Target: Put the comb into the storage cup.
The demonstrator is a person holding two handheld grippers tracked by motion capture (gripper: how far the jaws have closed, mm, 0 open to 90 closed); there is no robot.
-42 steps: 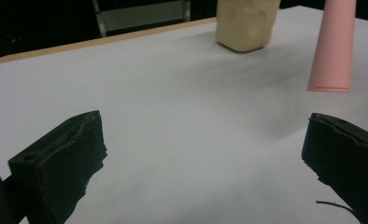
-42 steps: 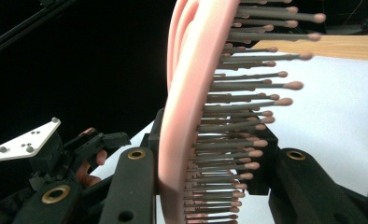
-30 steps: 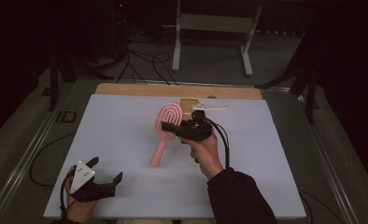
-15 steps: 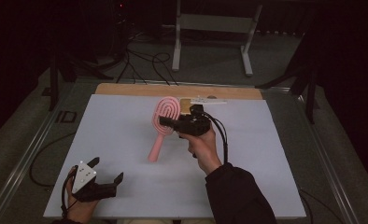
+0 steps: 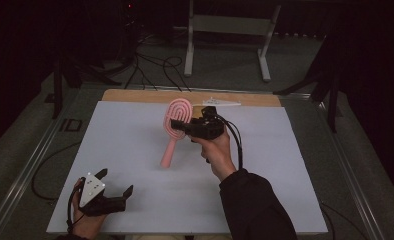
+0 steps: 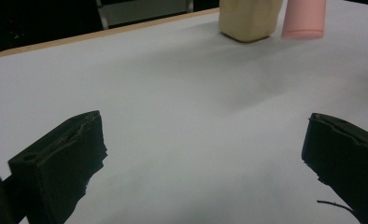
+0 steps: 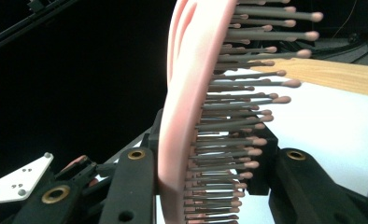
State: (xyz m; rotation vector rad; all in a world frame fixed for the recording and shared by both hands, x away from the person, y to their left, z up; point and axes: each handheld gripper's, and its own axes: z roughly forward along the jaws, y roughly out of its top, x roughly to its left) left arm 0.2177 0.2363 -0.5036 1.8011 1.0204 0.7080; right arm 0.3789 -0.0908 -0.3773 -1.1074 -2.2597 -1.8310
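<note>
Overhead, the right gripper (image 5: 181, 125) is clamping a pink hairbrush (image 5: 175, 129) above the white table (image 5: 135, 150), while the left gripper (image 5: 116, 186) is resting open near the front edge. Up close, black jaws are pinching the brush's head (image 7: 187, 116), bristles (image 7: 247, 112) pointing sideways.

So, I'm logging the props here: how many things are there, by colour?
Pink: 1, the hairbrush, held by the right gripper
Beige: 1, the block on the table
Total: 2
</note>
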